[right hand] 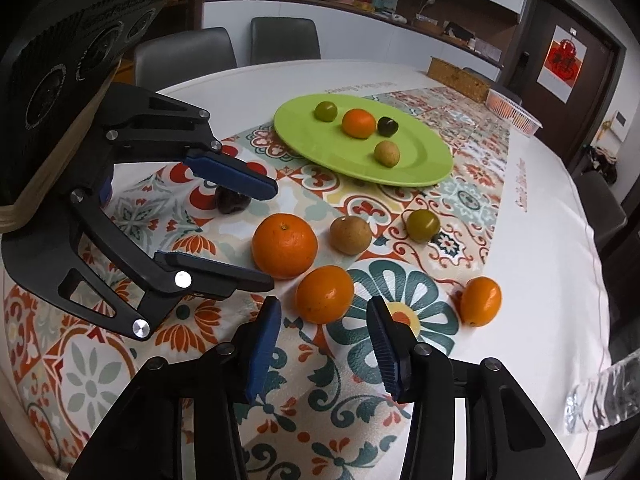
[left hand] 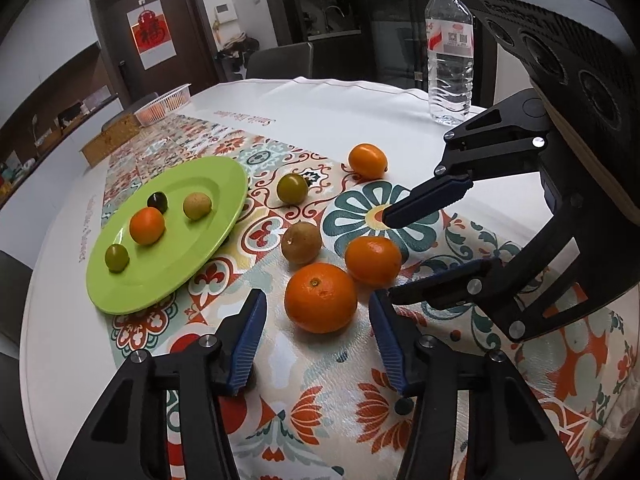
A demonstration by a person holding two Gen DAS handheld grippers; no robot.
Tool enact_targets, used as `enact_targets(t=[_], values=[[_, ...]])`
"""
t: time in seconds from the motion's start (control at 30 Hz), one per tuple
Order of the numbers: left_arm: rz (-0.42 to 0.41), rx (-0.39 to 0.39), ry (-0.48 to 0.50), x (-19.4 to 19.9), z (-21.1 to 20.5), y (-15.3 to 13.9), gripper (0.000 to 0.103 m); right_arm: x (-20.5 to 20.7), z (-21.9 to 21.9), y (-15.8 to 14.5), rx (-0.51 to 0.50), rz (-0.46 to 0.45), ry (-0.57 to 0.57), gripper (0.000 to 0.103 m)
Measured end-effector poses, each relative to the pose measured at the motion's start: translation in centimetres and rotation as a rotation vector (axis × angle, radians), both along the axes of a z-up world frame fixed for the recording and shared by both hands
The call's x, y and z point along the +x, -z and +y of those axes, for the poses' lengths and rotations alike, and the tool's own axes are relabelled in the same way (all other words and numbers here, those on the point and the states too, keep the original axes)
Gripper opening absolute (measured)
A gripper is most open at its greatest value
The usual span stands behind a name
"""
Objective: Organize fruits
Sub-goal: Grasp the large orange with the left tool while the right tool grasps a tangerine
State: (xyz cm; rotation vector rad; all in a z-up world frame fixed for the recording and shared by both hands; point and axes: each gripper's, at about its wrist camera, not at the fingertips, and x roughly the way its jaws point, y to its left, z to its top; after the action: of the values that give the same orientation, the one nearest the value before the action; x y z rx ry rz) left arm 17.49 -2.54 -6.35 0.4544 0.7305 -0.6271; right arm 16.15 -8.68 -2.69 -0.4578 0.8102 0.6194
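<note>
The big orange (left hand: 321, 298) sits on the patterned tablecloth (left hand: 320, 380) just ahead of the left gripper (left hand: 318, 334), between the lines of its two spread fingers but not touched by either; the jaws stand wide apart with nothing in them. A smaller orange (right hand: 325, 294) lies just beyond the tips of the right gripper (right hand: 324, 344), again between the finger lines and untouched; those fingers are spread wide too. The two oranges lie just beside each other, whether touching I cannot tell. Past them, away from both sets of fingers, rest a brown round fruit (left hand: 301, 242) and a green one (left hand: 292, 188); an oval orange fruit (left hand: 367, 161) lies further off, to the right of the left fingers. A dark fruit (right hand: 232, 202) sits under the upper finger of the left gripper as seen from the right wrist. Left of the left fingers is the green plate (left hand: 120, 292), carrying four small fruits: a green one, an orange one, a dark one and a tan one. A water bottle (left hand: 450, 52) stands far off at the table's edge; a white basket (left hand: 164, 104) sits beyond the plate.
</note>
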Motion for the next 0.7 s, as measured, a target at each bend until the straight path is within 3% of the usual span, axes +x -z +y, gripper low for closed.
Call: enact_targets(t=[0.17,0.27,0.4,0.7], values=[[0.007,0.002,0.003,0.5,-0.3,0.3,0.047,0.4,0.0,0.4,-0.001,0.013,0.0,0.042],[0.023,-0.004,0.001,0.7,-0.4,0.6,0.04,0.6,0.0,0.5,0.005,0.019,0.004,0.042],[0.038,-0.011,-0.017,0.5,-0.2,0.4,0.039,0.9,-0.1,0.5,0.017,0.022,0.014,0.042],[0.031,-0.053,-0.18,-0.6,1.3,-1.0,0.039,1.8,-0.1,0.8,0.06,0.044,0.062,0.04]])
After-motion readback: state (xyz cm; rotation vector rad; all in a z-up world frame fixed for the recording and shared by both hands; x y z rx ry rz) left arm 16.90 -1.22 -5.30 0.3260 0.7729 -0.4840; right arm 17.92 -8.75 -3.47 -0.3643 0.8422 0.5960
